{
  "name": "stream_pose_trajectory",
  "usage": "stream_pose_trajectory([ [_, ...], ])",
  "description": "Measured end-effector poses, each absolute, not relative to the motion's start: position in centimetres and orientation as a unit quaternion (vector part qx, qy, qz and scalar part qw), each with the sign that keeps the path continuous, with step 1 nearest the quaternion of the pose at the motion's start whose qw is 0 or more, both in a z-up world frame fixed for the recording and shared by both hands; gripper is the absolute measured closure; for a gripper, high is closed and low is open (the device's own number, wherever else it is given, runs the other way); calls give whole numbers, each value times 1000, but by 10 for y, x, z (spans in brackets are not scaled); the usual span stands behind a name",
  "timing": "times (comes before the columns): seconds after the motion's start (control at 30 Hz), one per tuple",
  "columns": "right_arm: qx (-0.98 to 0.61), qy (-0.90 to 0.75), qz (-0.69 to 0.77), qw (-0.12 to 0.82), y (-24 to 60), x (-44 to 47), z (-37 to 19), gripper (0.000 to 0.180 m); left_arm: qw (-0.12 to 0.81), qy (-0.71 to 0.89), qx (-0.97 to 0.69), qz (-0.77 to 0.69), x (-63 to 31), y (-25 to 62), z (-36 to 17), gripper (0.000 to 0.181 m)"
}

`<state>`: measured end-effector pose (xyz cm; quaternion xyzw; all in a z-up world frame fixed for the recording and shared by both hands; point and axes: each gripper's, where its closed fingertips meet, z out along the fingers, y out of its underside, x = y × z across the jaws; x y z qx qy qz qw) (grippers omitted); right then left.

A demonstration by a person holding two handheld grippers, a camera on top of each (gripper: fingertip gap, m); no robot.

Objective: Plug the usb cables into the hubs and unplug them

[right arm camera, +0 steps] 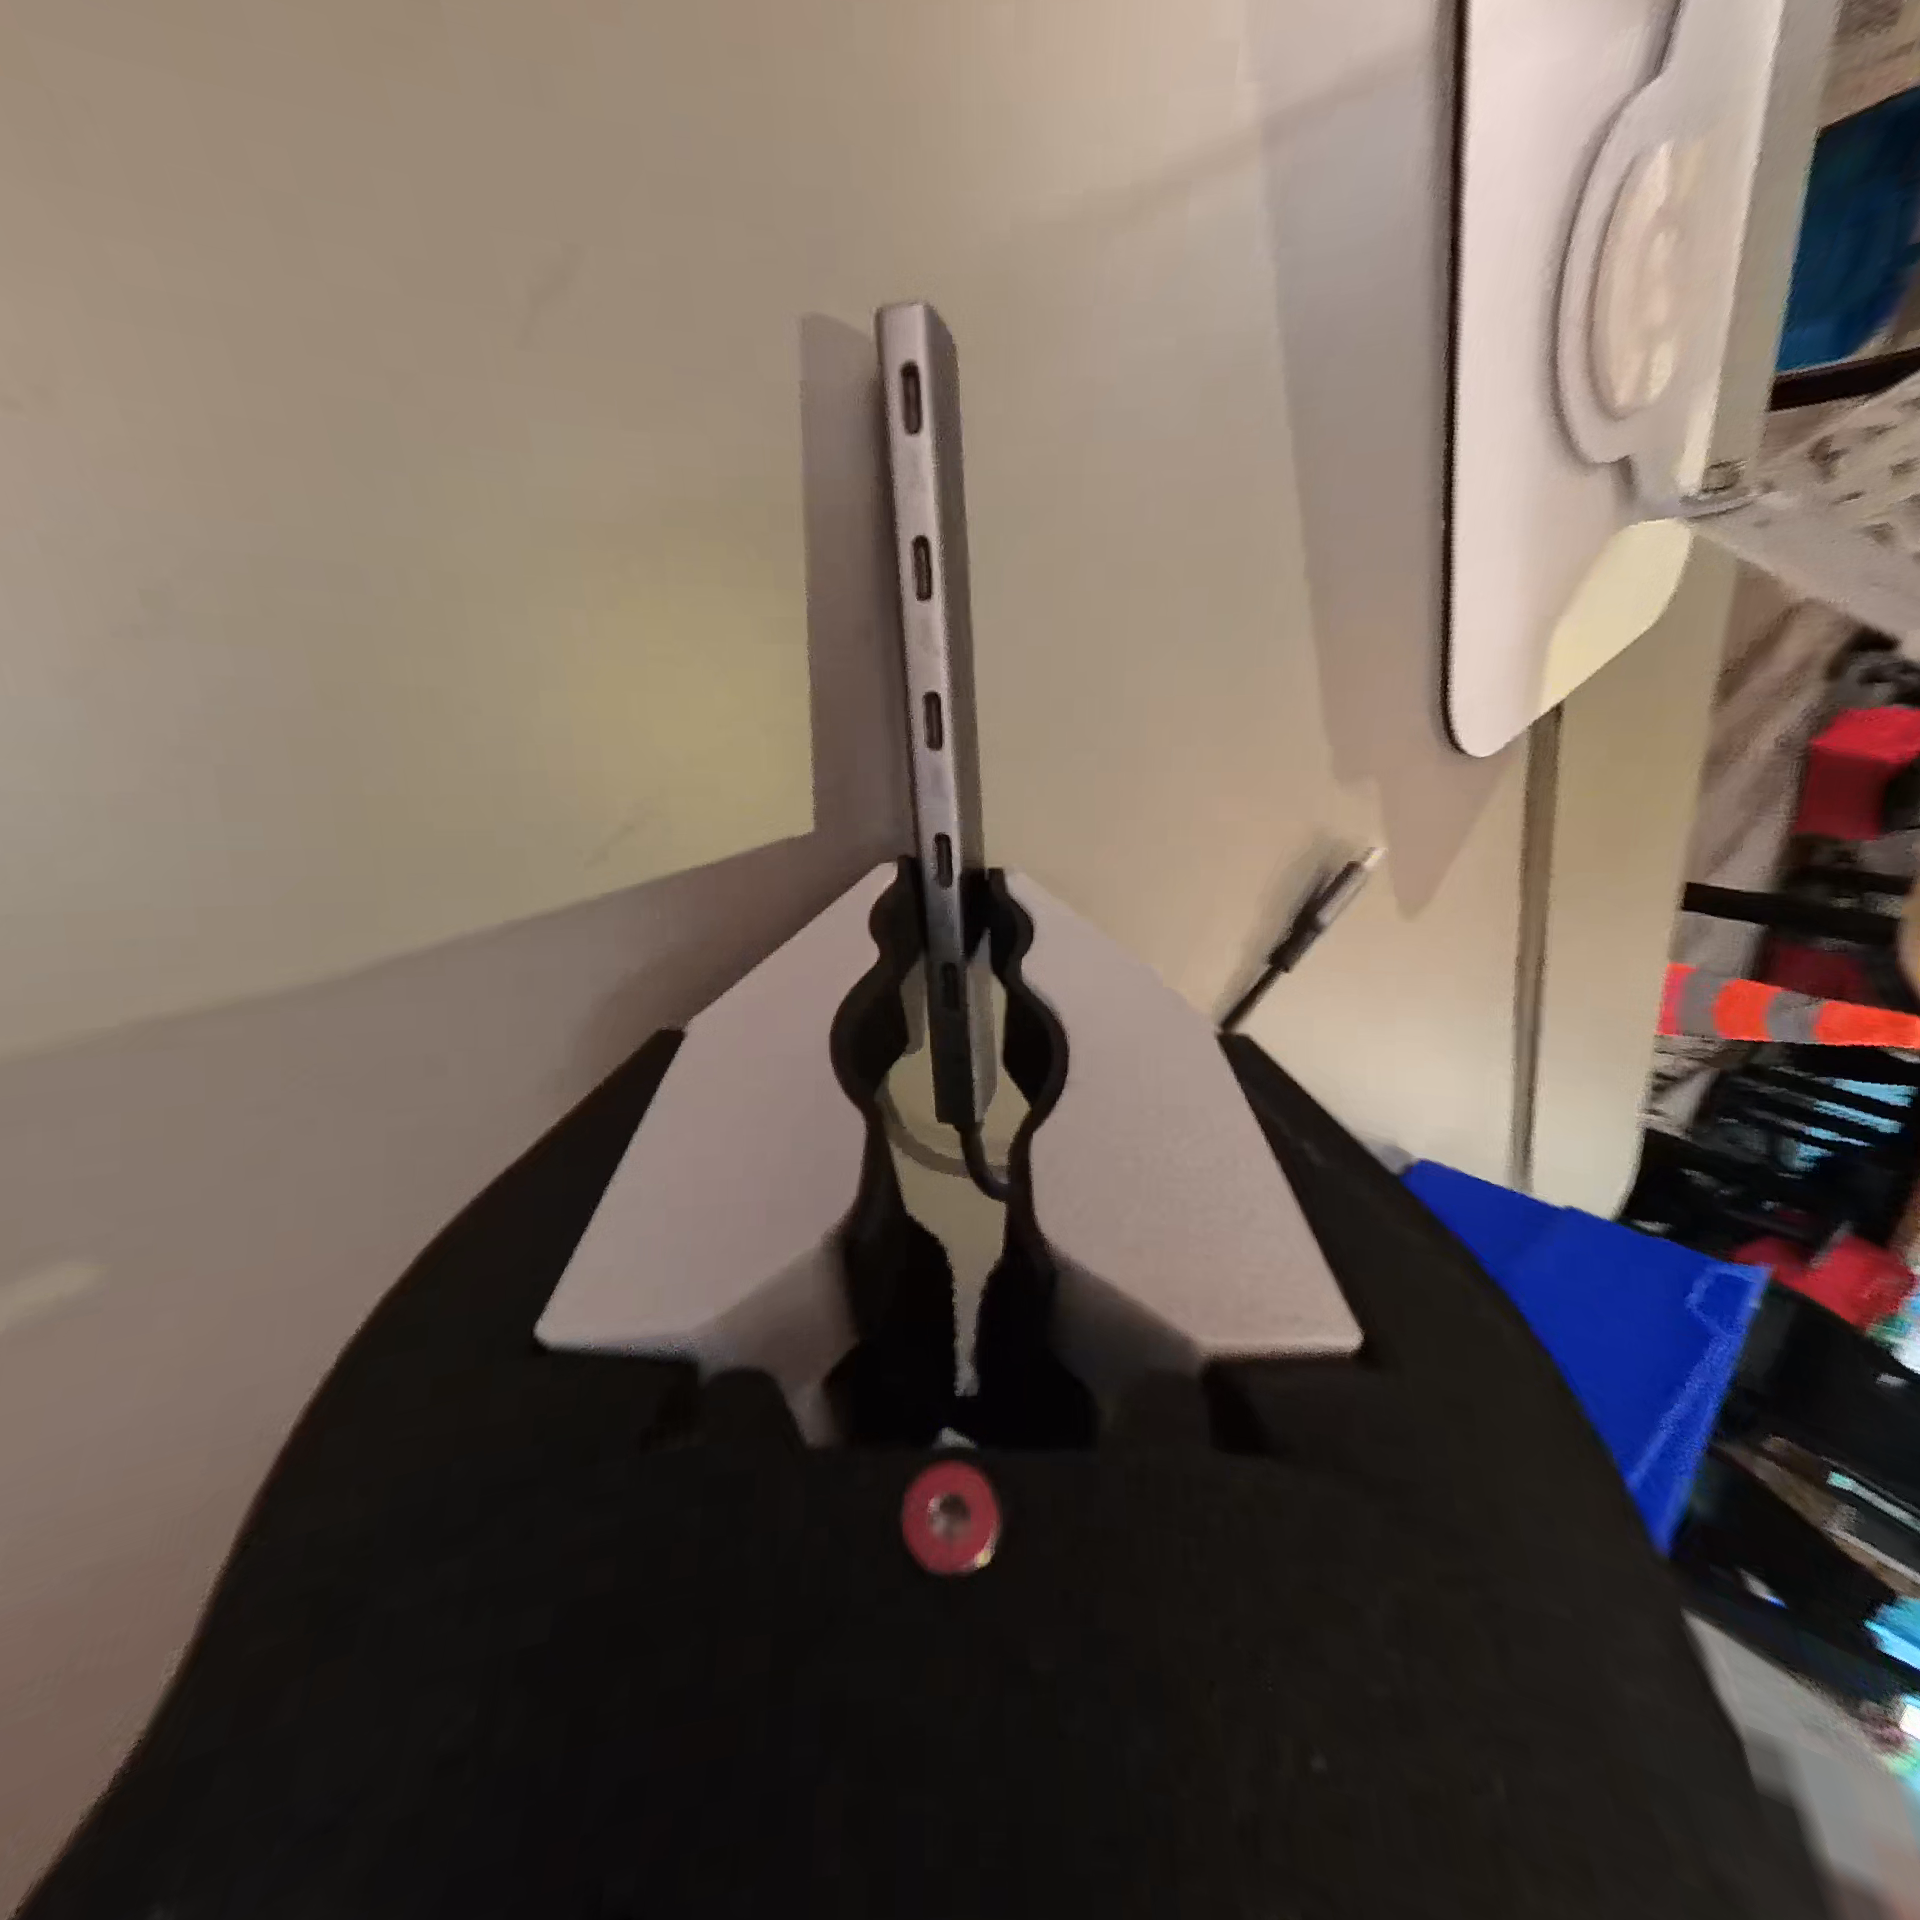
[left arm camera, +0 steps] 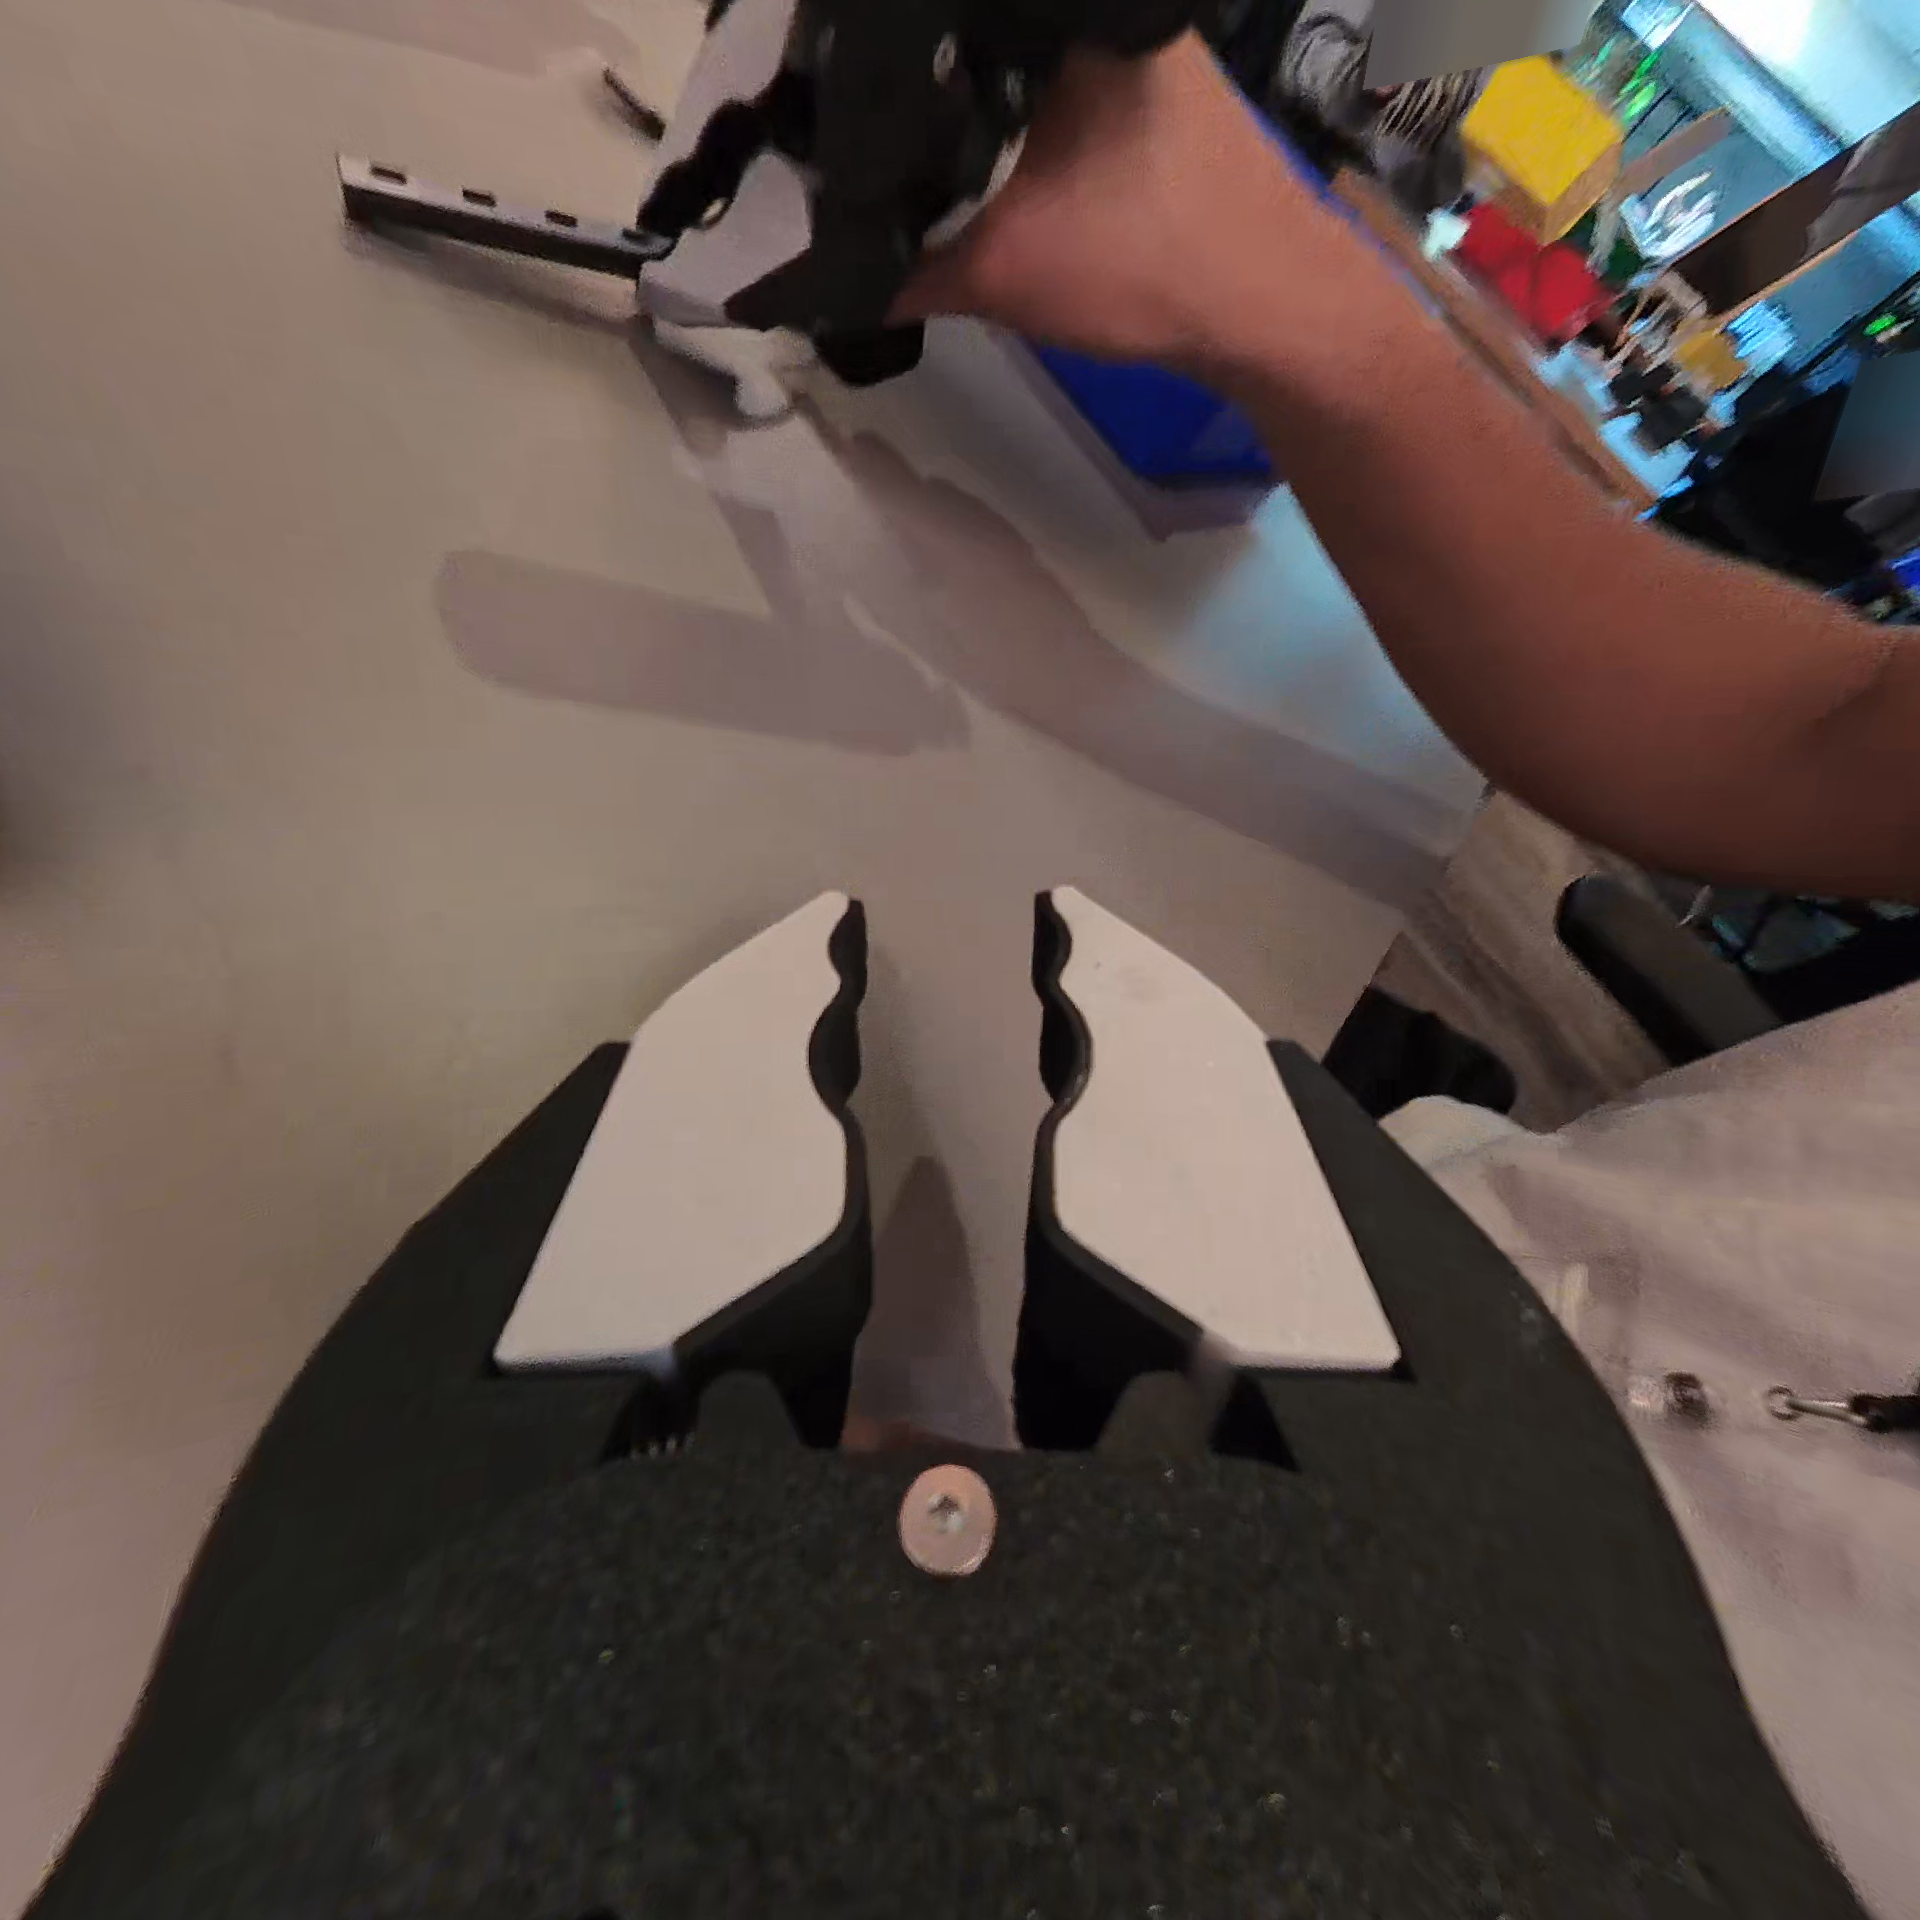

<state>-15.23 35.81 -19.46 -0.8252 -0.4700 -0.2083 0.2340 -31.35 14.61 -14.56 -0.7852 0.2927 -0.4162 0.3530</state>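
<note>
While the right gripper (right arm camera: 943,883) clamps the near end of a slim grey hub (right arm camera: 928,623), the hub runs toward 12 o'clock over a pale table (right arm camera: 364,520), its row of ports facing the camera and a thin dark lead leaving its near end. One loose cable plug (right arm camera: 1330,904) lies at 2 o'clock, well apart. Left gripper (left arm camera: 948,914): fingers narrowly parted, holding nothing, above bare table (left arm camera: 312,831); hub (left arm camera: 499,208) at 11 o'clock, far off, beside a bare forearm (left arm camera: 1455,499).

Bare table (left arm camera: 312,727) lies open ahead — the hub (left arm camera: 488,213) and an arm (left arm camera: 1455,499) block the far side.
</note>
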Motion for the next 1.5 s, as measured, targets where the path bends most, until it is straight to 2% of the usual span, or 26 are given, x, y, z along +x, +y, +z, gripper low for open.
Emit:
stream_pose_trajectory([
  [0.07, -842, -457, -161, 236, 354, -157, -194, 165, 360, 308, -793, -384, -322, 149, -151, 151],
  [0.13, -858, -439, -87, 254, 346, -168, -189, 149, 347, 327, -795, -377, -330, 149, -154, 151],
  [0.27, -860, -395, 96, 307, 302, -192, -162, 136, 381, 338, -760, -404, -351, 160, -120, 151],
  [0.33, -837, -381, 189, 344, 267, -206, -144, 136, 398, 360, -746, -395, -372, 176, -97, 151],
  [0.43, -803, -364, 286, 376, 213, -218, -136, 142, 393, 413, -766, -299, -412, 224, -87, 150],
  [0.53, -797, -365, 310, 368, 172, -222, -149, 143, 342, 485, -795, -126, -449, 285, -100, 151],
  [0.67, -781, -364, 335, 382, 147, -230, -153, 150, 244, 608, -756, 10, -457, 340, -141, 151],
  [0.77, -770, -350, 364, 389, 141, -231, -147, 150, 162, 671, -723, 19, -449, 350, -174, 152],
  [0.93, -763, -364, 371, 386, 137, -223, -144, 150, 131, 698, -704, -6, -432, 359, -192, 147],
  [1.0, -762, -366, 375, 382, 137, -221, -143, 149, 121, 704, -699, -26, -430, 352, -196, 164],
  [1.03, -760, -367, 377, 381, 138, -220, -143, 150, 125, 708, -694, -30, -430, 349, -197, 173],
  [1.17, -755, -365, 385, 386, 140, -219, -139, 150, 151, 704, -694, 18, -439, 352, -194, 177],
  [1.23, -752, -362, 386, 392, 142, -219, -136, 150, 194, 681, -706, 14, -439, 353, -178, 179],
  [1.5, -740, -357, 363, 439, 156, -217, -116, 151, 463, 534, -708, -7, -440, 325, -14, 181],
])
